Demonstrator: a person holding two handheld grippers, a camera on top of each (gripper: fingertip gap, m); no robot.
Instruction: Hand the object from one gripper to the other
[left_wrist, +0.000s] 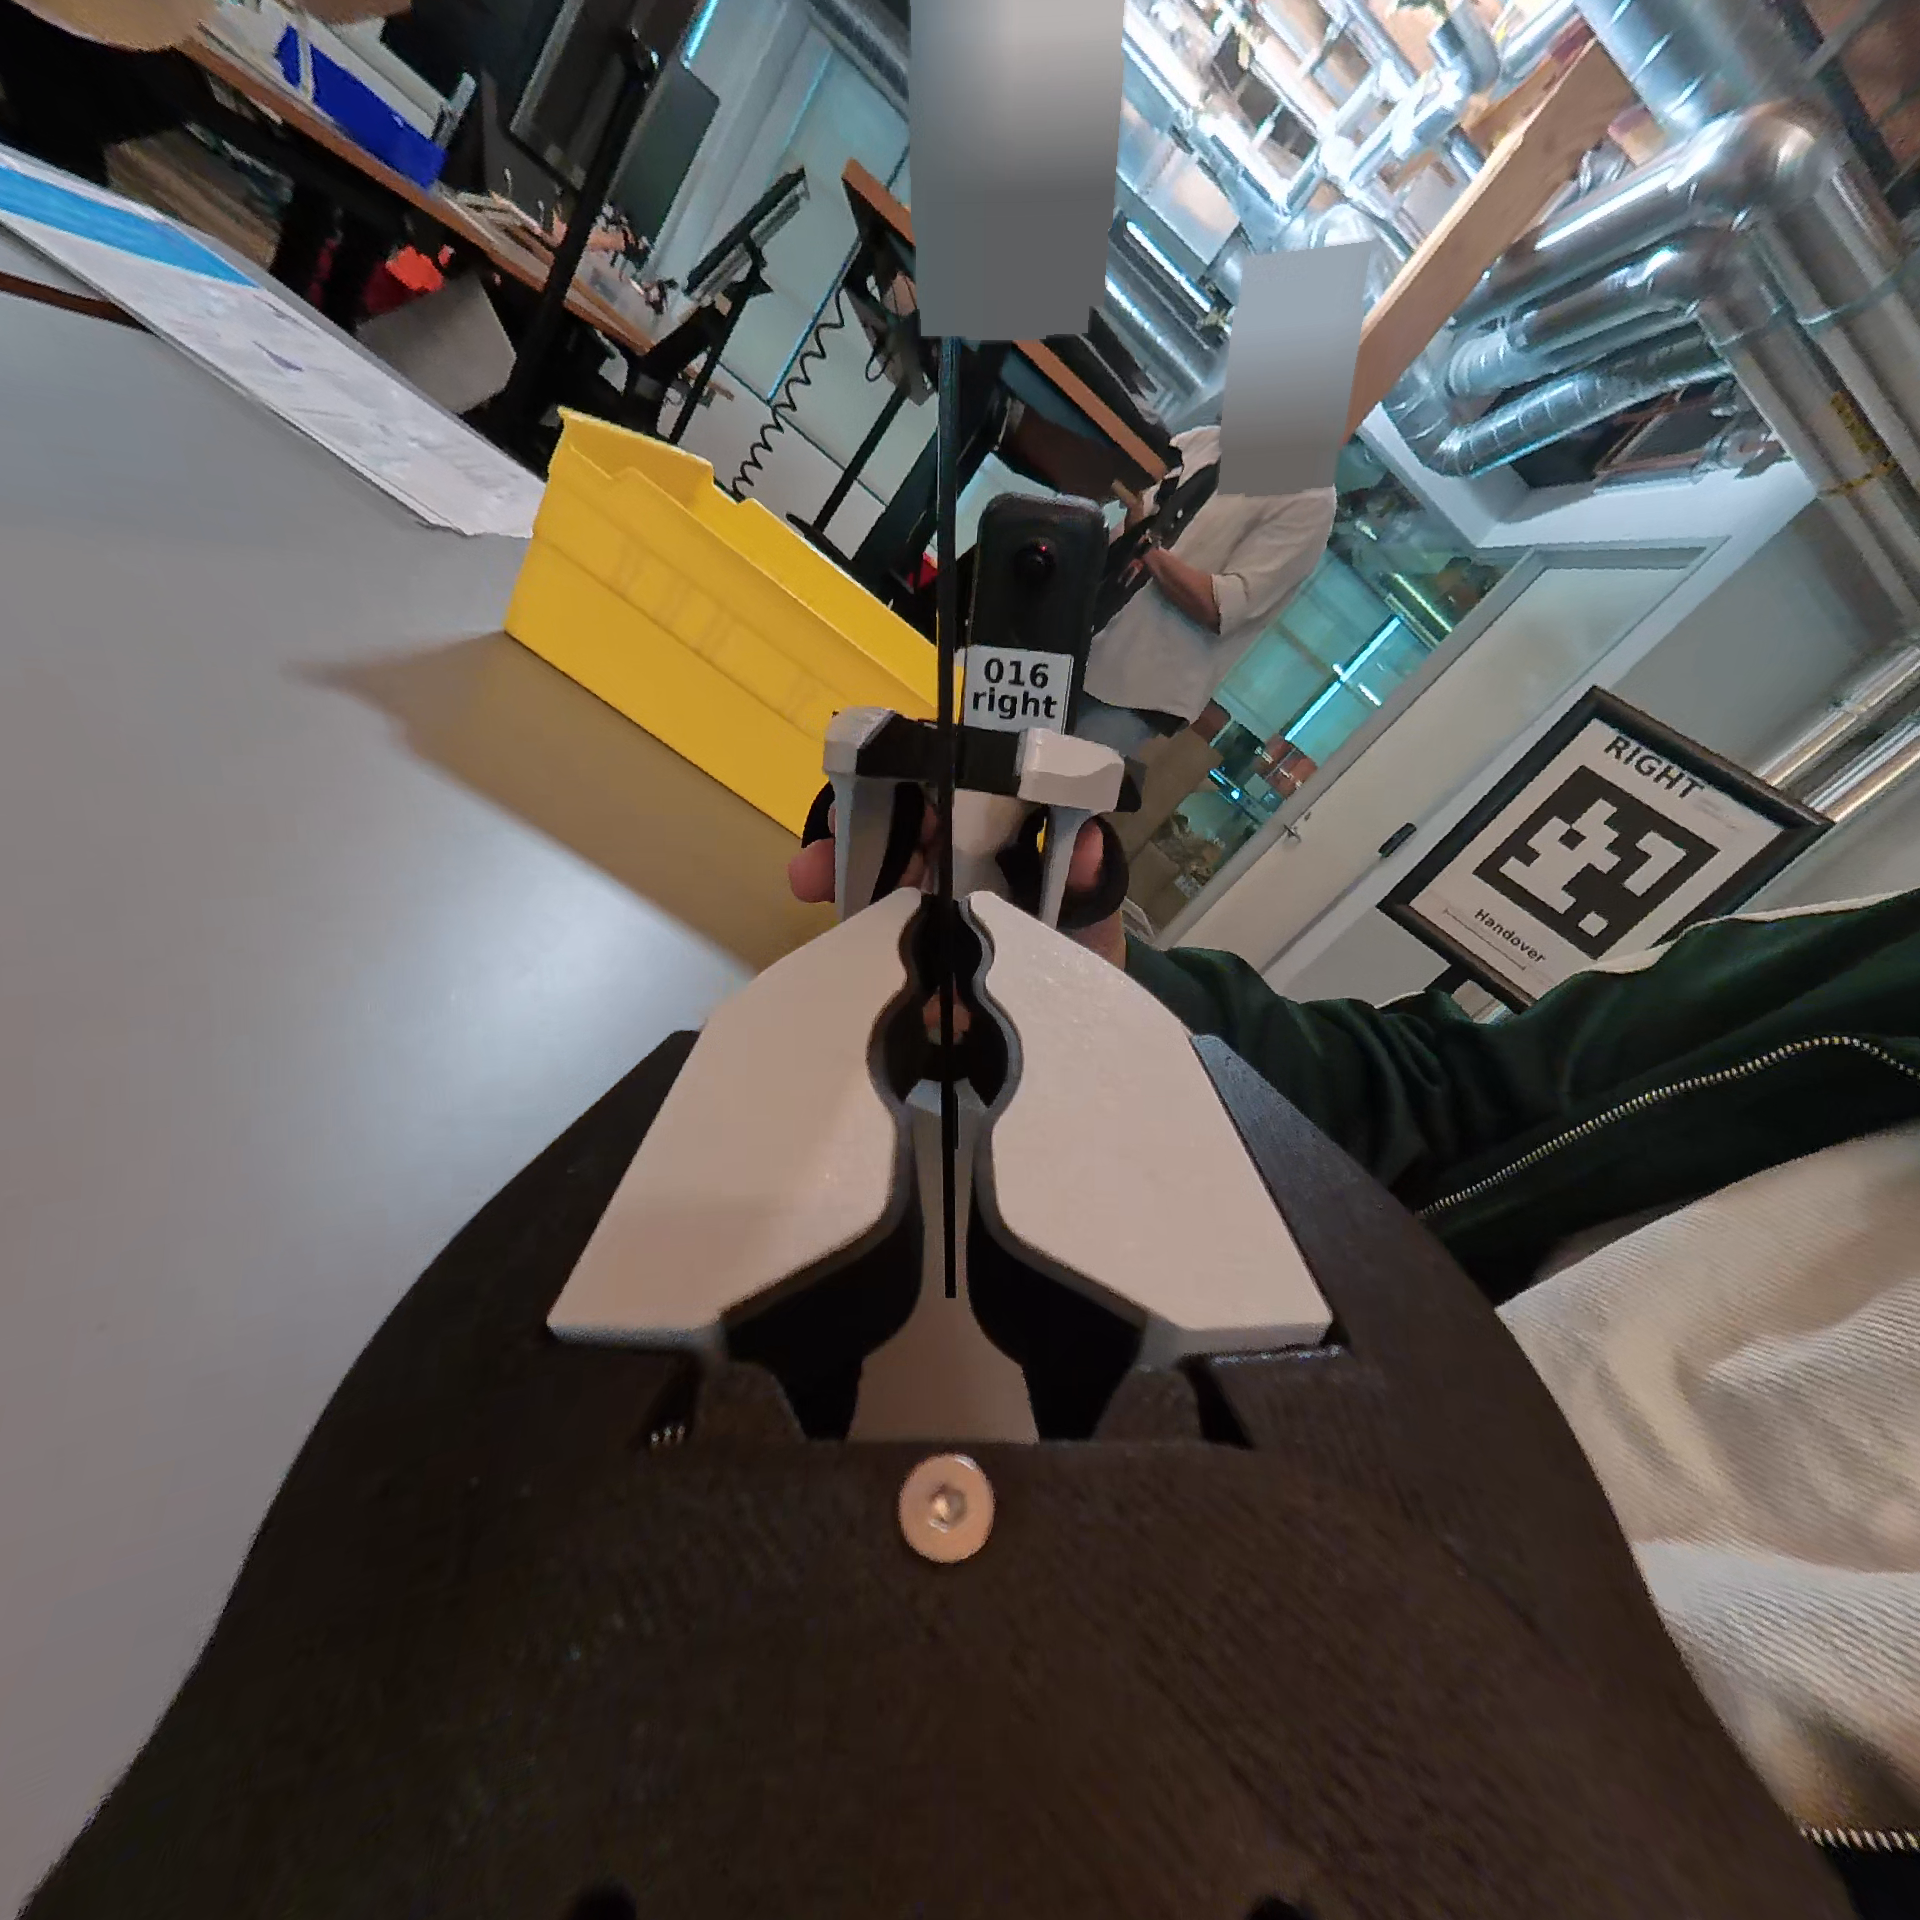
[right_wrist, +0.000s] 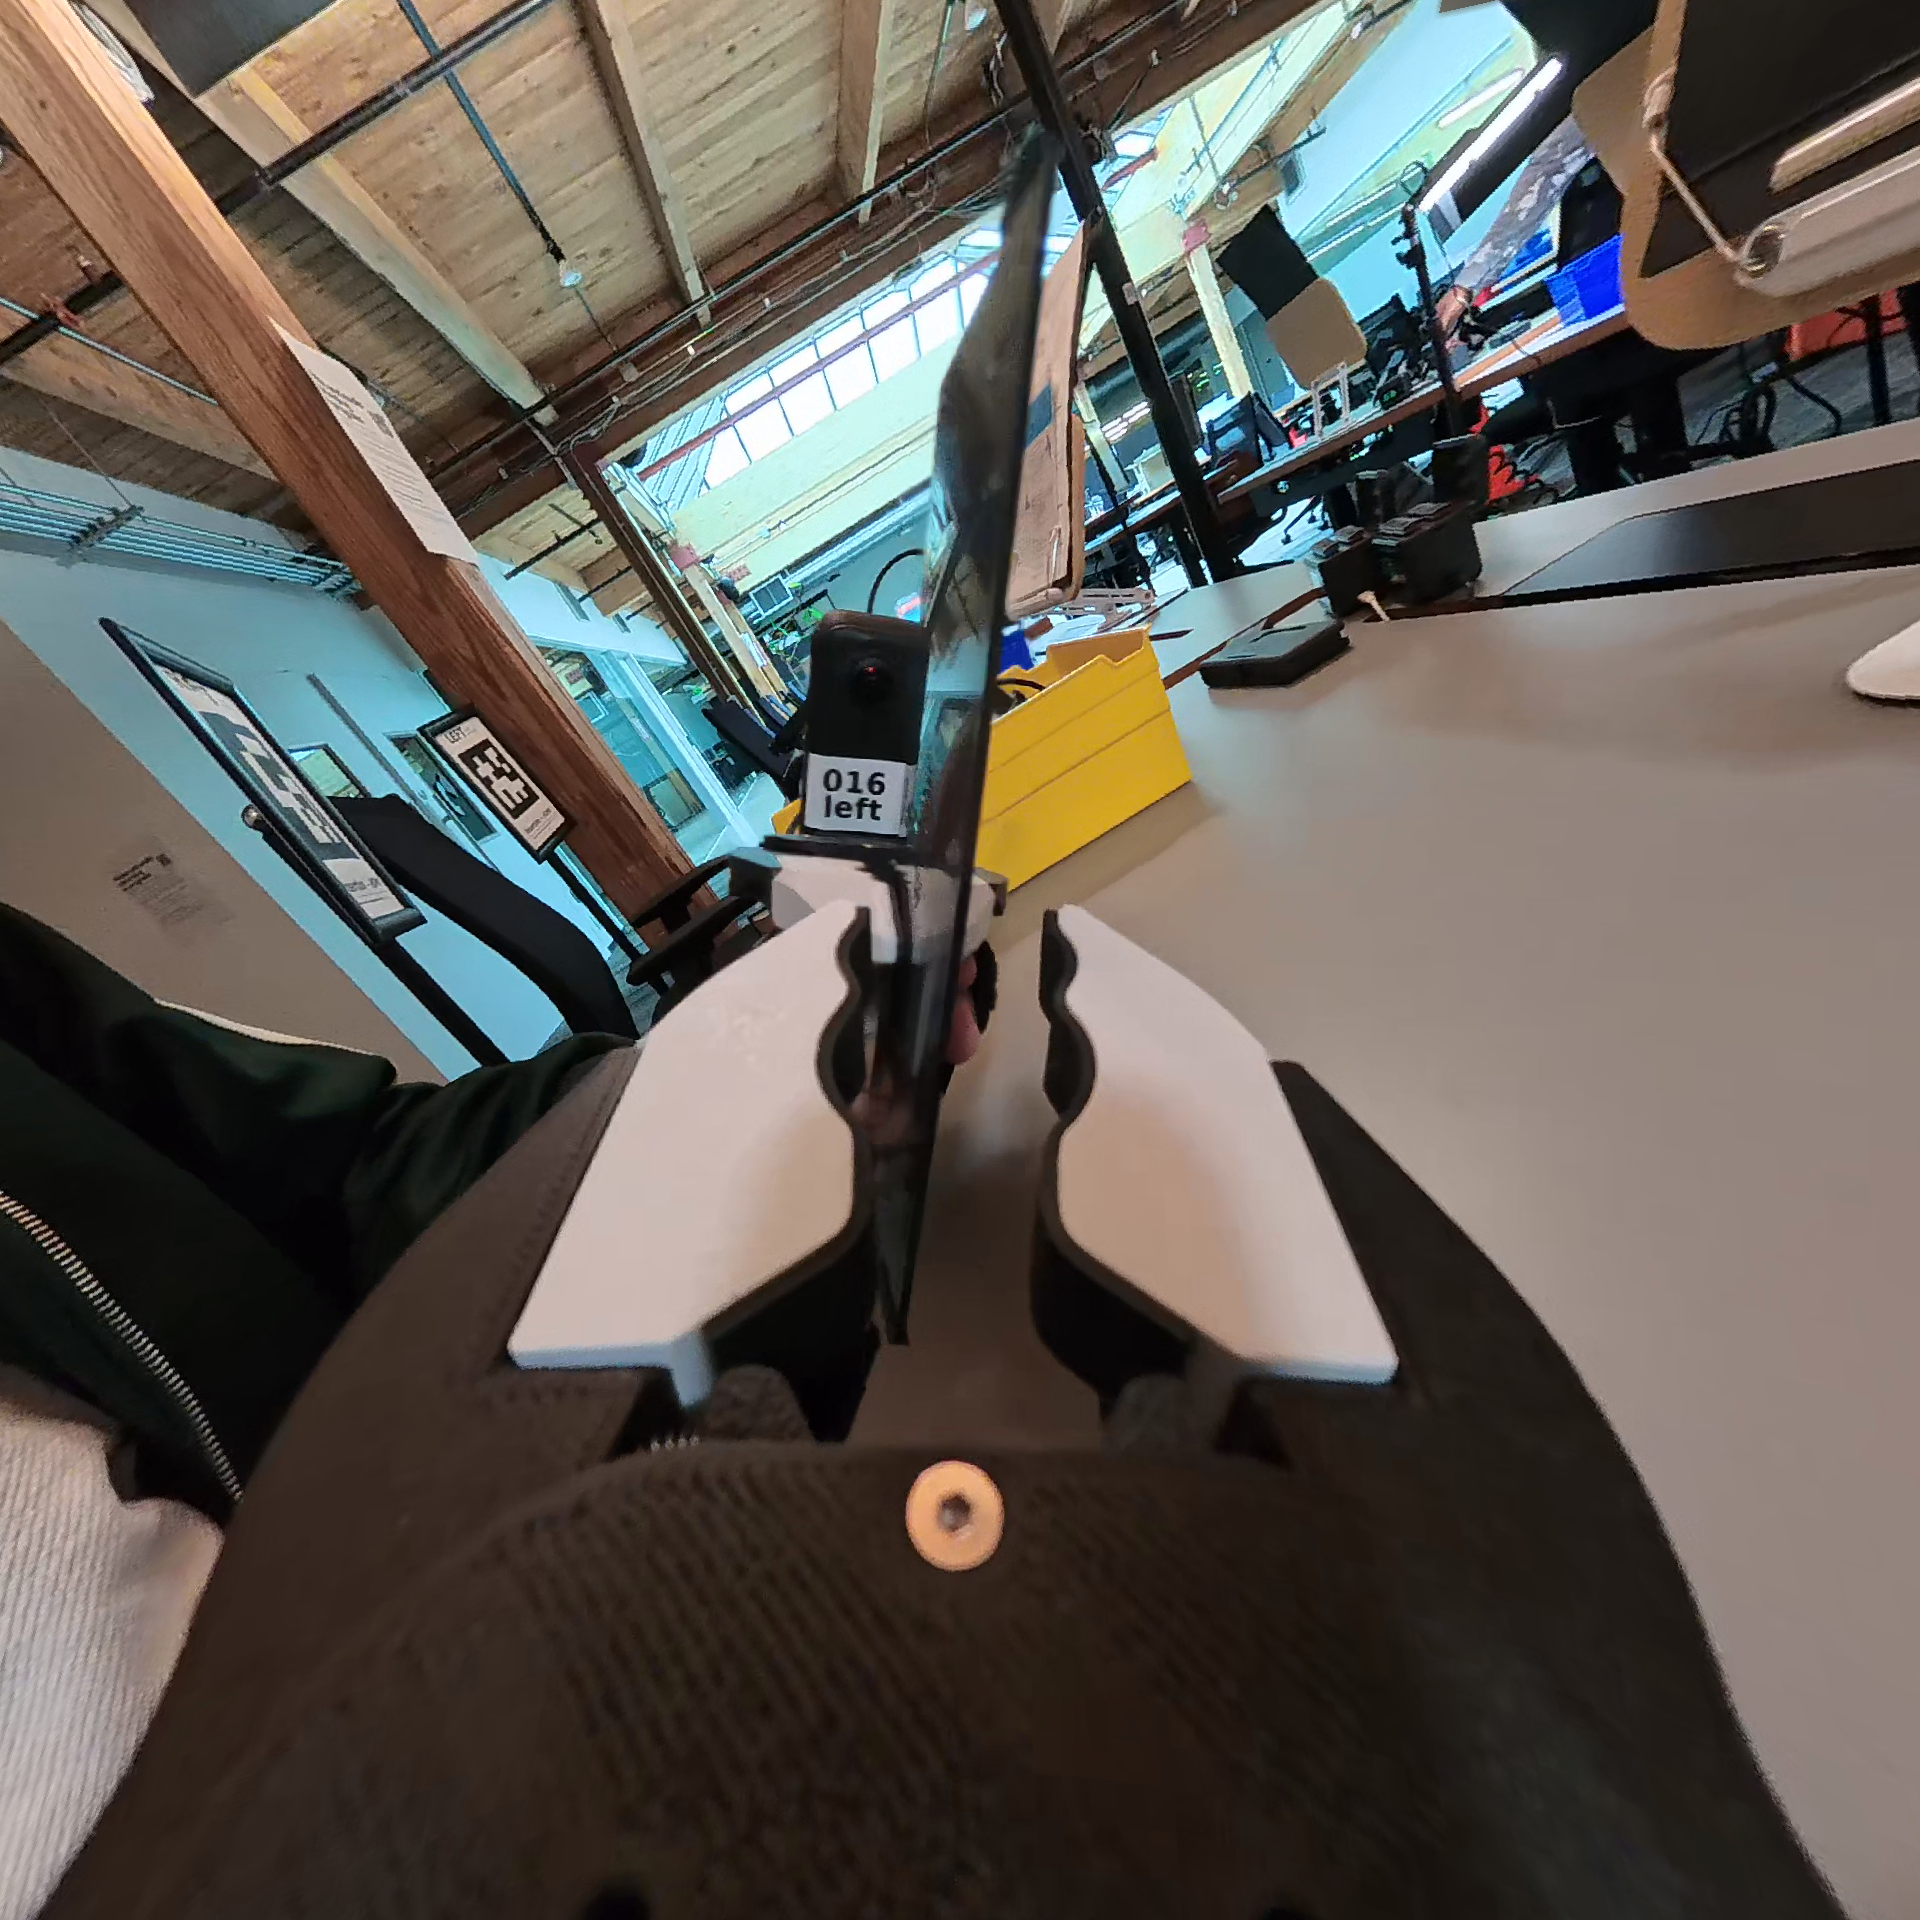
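in the left wrist view the left tongs (left_wrist: 943, 914) sit at the centre of the frame with their white fingers (left_wrist: 790, 1122) pressed together on a thin black sheet (left_wrist: 948, 582), seen edge-on as a dark line that rises straight up the middle of the frame. the sheet runs on between the fingers of the right tongs (left_wrist: 940, 831) just beyond, which face the camera with a black camera body above them.

in the right wrist view the right tongs (right_wrist: 951, 925) are spread apart — a clear gap shows between the right-hand finger (right_wrist: 1195, 1153) and the black sheet (right_wrist: 977, 582), while the sheet lies close against the left-hand finger; whether they touch cannot be told. the sheet stands tilted, its glossy face climbing to the upper centre of the frame. the left tongs (right_wrist: 904, 904) show behind it, clamped on its lower part.

a yellow bin (left_wrist: 686, 613) rests on the grey table (left_wrist: 260, 831) at centre left of the left view, and appears again at centre right of the right view (right_wrist: 1081, 748). a dark green sleeve (left_wrist: 1507, 1049) crosses the right side of the left view — a framed sign (left_wrist: 1590, 862) stands behind it.
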